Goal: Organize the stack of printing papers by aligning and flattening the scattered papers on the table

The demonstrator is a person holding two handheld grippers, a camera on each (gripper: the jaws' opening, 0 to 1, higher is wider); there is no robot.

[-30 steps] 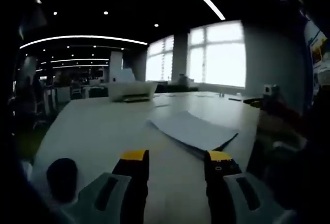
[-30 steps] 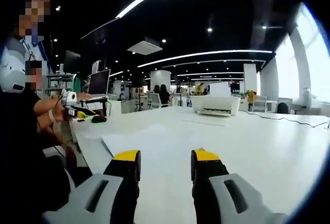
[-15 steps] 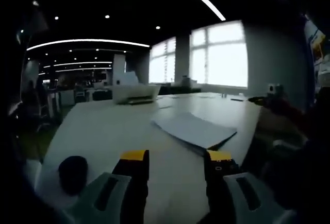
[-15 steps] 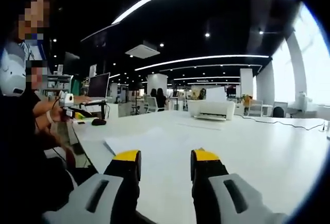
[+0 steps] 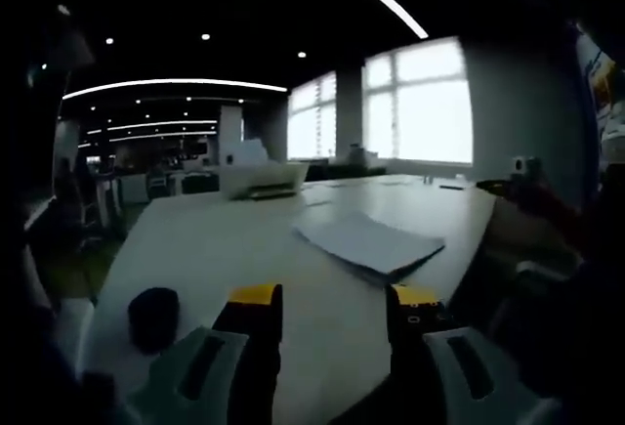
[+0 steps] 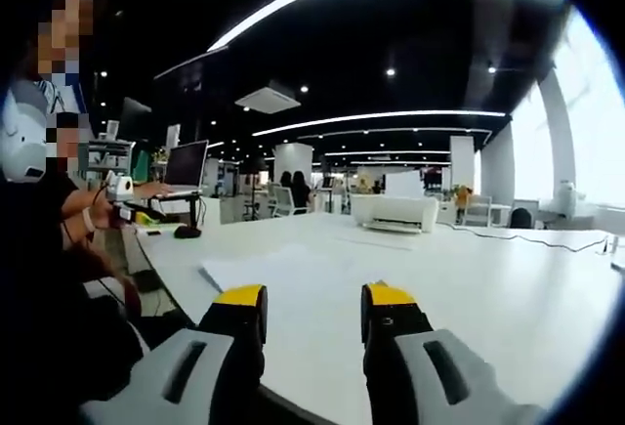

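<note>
A stack of white printing papers point(image 5: 369, 243) lies on the white table point(image 5: 195, 249), ahead and to the right of my left gripper point(image 5: 332, 296). Its sheets look roughly squared, with the near corner close to the table edge. The left gripper hovers above the table's near edge, open, nothing between its yellow-tipped jaws. In the right gripper view the same papers point(image 6: 278, 271) lie flat just beyond my right gripper point(image 6: 312, 296), slightly left of it. That gripper is open too and holds nothing.
A white printer point(image 5: 256, 179) point(image 6: 395, 212) stands at the table's far end. A dark round object point(image 5: 154, 318) sits near the left gripper. A person point(image 6: 44, 249) sits at the left with a monitor point(image 6: 186, 163) and a mouse point(image 6: 187, 232). A cable point(image 6: 527, 239) runs across the far right.
Both cameras have drawn back and sunk a little, so the papers look smaller and farther. The papers have not moved. Both grippers stay open.
</note>
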